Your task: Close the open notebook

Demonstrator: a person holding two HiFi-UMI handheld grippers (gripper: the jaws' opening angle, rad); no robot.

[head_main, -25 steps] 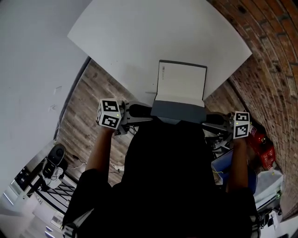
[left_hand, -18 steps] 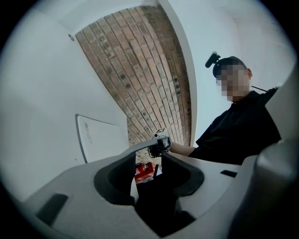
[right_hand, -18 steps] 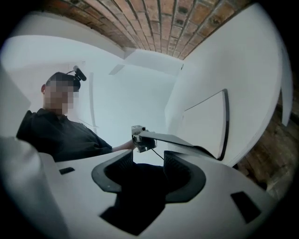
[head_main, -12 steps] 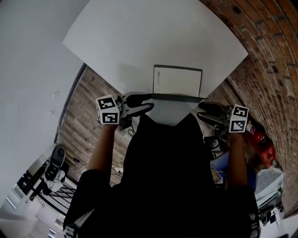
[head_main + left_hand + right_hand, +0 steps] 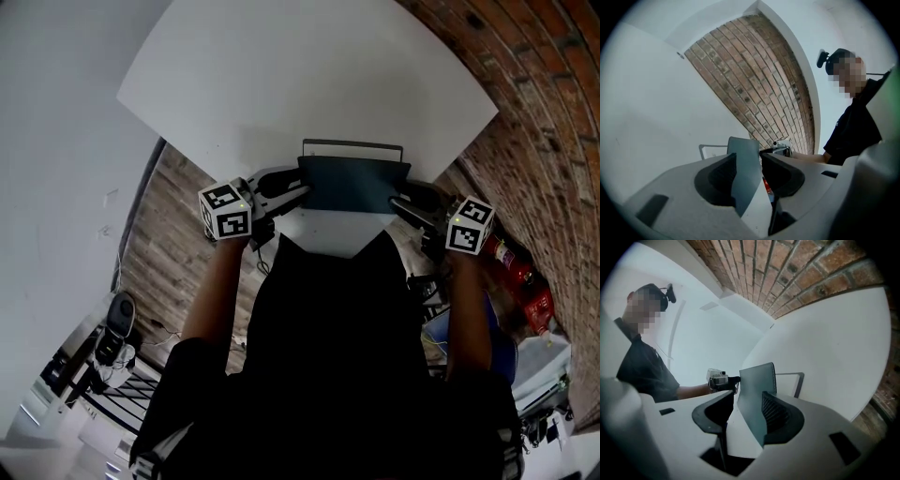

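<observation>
White table (image 5: 281, 84) fills the middle of the head view, with a brick wall (image 5: 544, 112) curving along its right. Nearest, the person's dark torso hides the table's near edge and the lower part of the notebook (image 5: 354, 183). Just beyond, the left gripper (image 5: 284, 186) and the right gripper (image 5: 409, 201) flank the notebook, which lies near the person with its dark grey cover raised and tipped over the pages. Each gripper has a side edge of the cover between its jaws. The left jaws stand apart without pinching. The right jaws have just been opening, and the cover leans on one pad only. Closing looks well along. Next, the cover needs lowering flat and both grippers need drawing clear sideways. Whether the pages beneath lie smooth is hidden.
</observation>
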